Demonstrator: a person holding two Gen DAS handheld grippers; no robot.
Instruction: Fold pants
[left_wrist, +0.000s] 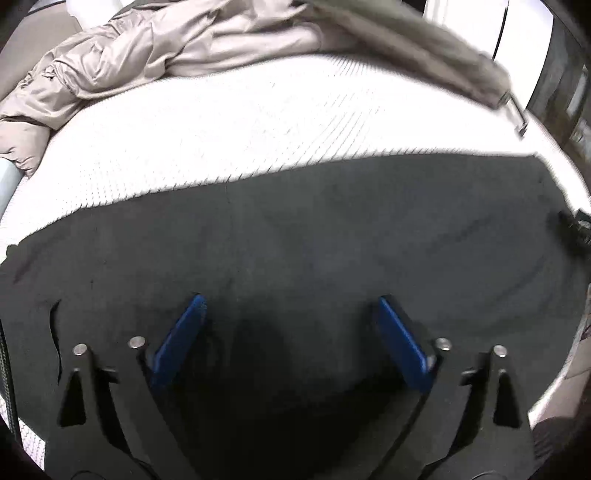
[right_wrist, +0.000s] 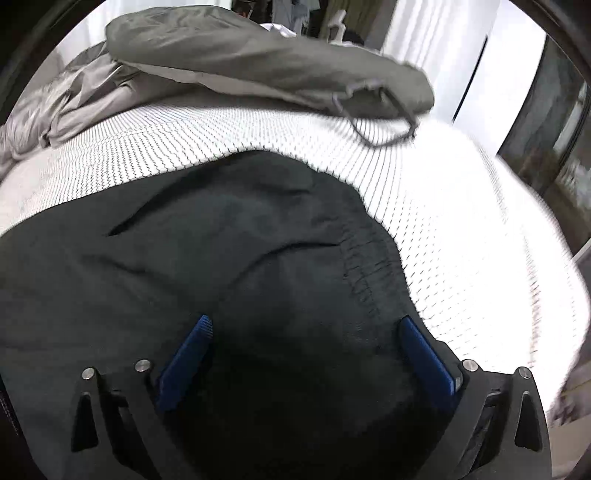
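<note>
Dark pants (left_wrist: 314, 229) lie spread flat on a white patterned mattress (left_wrist: 221, 125). My left gripper (left_wrist: 291, 299) is open just above the cloth, its blue fingers (left_wrist: 181, 332) wide apart and empty. In the right wrist view the same pants (right_wrist: 221, 258) show their gathered elastic waistband (right_wrist: 365, 273) near the right edge, with some wrinkles. My right gripper (right_wrist: 306, 321) is open over the waist end, its blue fingers (right_wrist: 424, 350) apart with nothing between them.
A beige padded jacket (left_wrist: 122, 62) lies bunched at the far left of the mattress. Grey-green pants with a drawstring (right_wrist: 266, 62) lie at the far side, also seen in the left wrist view (left_wrist: 424, 48). The white mattress (right_wrist: 461, 221) stretches right; dark furniture (right_wrist: 554, 129) stands beyond.
</note>
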